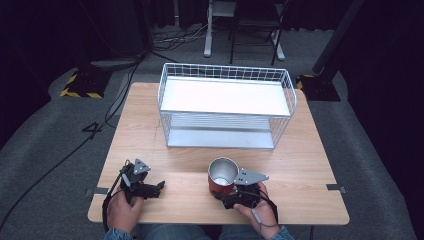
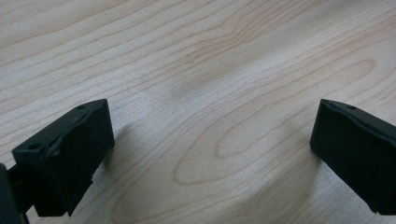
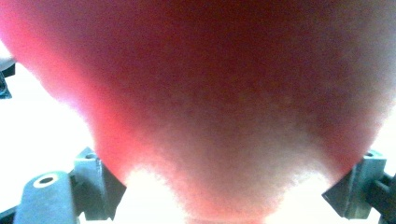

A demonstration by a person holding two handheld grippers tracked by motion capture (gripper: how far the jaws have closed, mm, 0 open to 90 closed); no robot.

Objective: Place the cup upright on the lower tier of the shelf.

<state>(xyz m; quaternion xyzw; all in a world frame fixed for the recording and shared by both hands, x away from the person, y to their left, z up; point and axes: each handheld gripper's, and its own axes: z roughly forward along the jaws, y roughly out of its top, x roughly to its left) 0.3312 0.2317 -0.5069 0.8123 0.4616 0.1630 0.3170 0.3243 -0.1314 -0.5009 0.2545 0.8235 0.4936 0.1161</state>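
Wooden table [image 1: 150, 125], white wire basket shelf [image 1: 226, 104] at its far side, grey carpet floor [image 1: 45, 145], cables [image 1: 65, 155].

Dark room, table [image 1: 310, 165] lit; right gripper view overexposed, red cup [image 3: 224, 93] blurred

A light wooden table [image 1: 150, 120] stands on grey carpet [image 1: 45, 145] in a dim room with dark curtains on both sides. Black cables [image 1: 120, 95] run across the floor to a stand base with yellow-and-black hazard tape [image 1: 80, 85]. Behind the table are white desk legs [image 1: 208, 30] and a dark chair frame [image 1: 255, 25].
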